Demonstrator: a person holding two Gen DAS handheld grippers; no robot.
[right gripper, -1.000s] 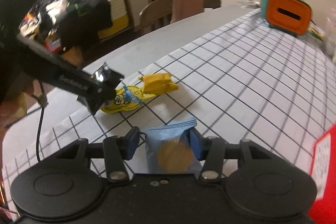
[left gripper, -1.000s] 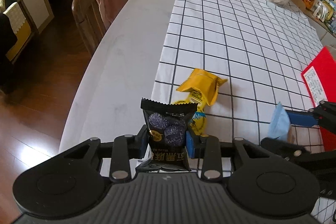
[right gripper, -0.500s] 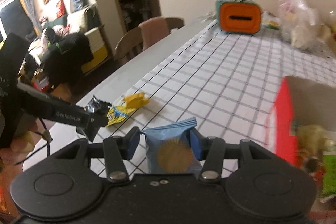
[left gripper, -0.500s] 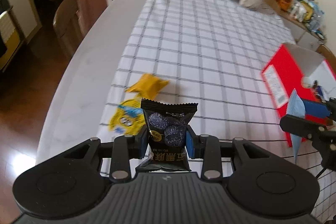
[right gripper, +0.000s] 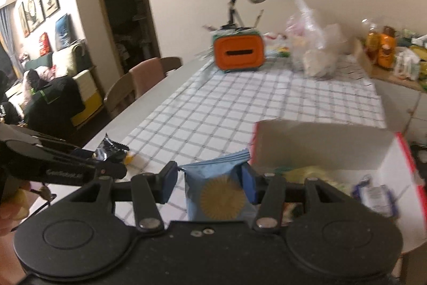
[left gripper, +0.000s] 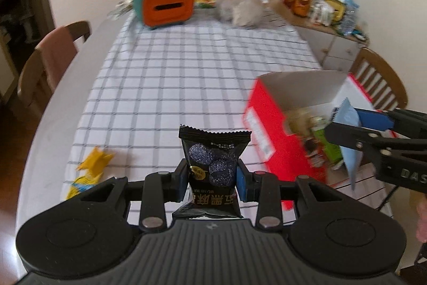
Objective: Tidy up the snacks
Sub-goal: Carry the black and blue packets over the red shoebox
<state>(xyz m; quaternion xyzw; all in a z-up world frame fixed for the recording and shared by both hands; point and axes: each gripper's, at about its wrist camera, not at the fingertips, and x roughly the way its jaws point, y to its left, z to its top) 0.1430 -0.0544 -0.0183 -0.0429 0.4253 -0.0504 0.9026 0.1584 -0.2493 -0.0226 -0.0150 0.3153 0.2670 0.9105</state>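
Checked tablecloth (left gripper: 186, 76) over the table; red box (left gripper: 269, 130) standing open at its right side, packets inside. Left gripper (left gripper: 210, 179) partly closed, blue pads clamped on both sides of an upright black snack packet (left gripper: 213, 159), raised above the cloth short of the box. Right gripper (right gripper: 210, 182) somewhat wider, pinching a light blue snack packet (right gripper: 218, 194) between its pads, just before the box's open top. Two yellow snack packets (left gripper: 92, 167) lying on the cloth's left edge.

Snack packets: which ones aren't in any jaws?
The two yellow packets lying on the table's left edge; the black packet and blue packet are gripped.
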